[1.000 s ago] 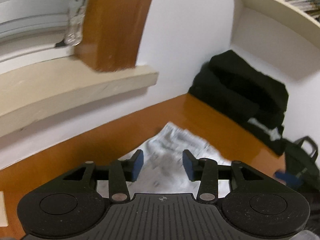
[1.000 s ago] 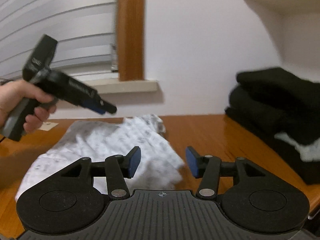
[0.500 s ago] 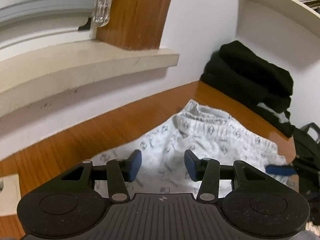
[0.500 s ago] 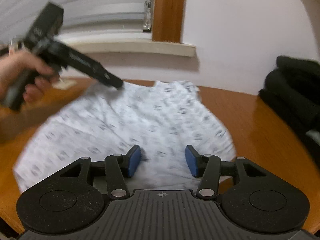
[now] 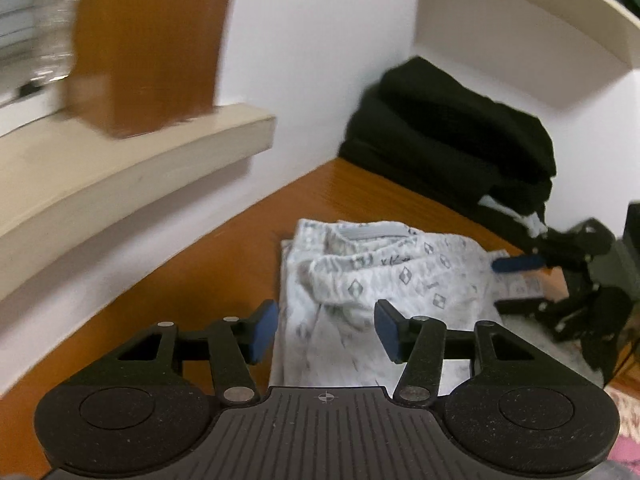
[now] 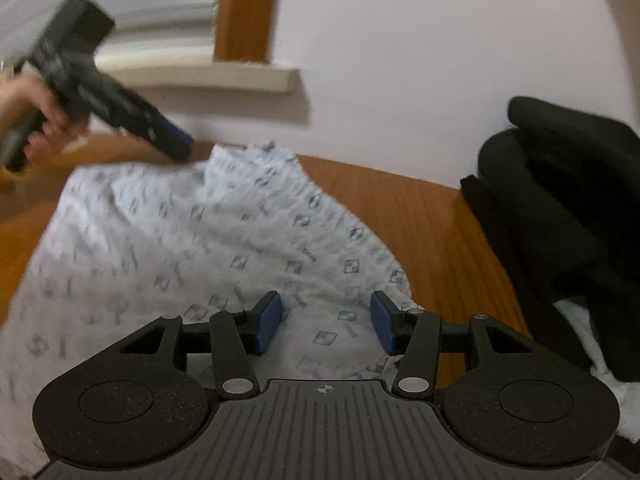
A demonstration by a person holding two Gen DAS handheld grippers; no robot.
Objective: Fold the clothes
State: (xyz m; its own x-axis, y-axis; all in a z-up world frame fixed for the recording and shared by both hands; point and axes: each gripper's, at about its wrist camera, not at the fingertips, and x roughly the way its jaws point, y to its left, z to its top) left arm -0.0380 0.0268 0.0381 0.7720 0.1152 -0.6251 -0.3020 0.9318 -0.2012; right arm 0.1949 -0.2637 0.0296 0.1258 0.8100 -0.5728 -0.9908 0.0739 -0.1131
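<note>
1. A glossy orange-brown wooden table runs up to a white wall, with a cream window sill and a wooden window frame above it; a pale shelf juts out at upper right in the left wrist view.
2. A stack of folded black clothes sits on the table against the wall, well apart from the work in front of the grippers.
3. The garment being folded — a white patterned cloth printed with small grey diamonds — lies spread on the table, its elastic waistband end bunched toward the wall in the left wrist view.
4. The left gripper hangs over the cloth's near-left edge, its blue pads apart; its jaws have just been opening, and nothing is pinched between them.
5. The right gripper hovers over the cloth's right-hand corner, jaws parted and gripping nothing — the fabric shows beyond the gap, below the pads.
6. In the right wrist view a person's hand holds the left gripper's handle, its blue tips angled down just above the cloth's far edge.
</note>
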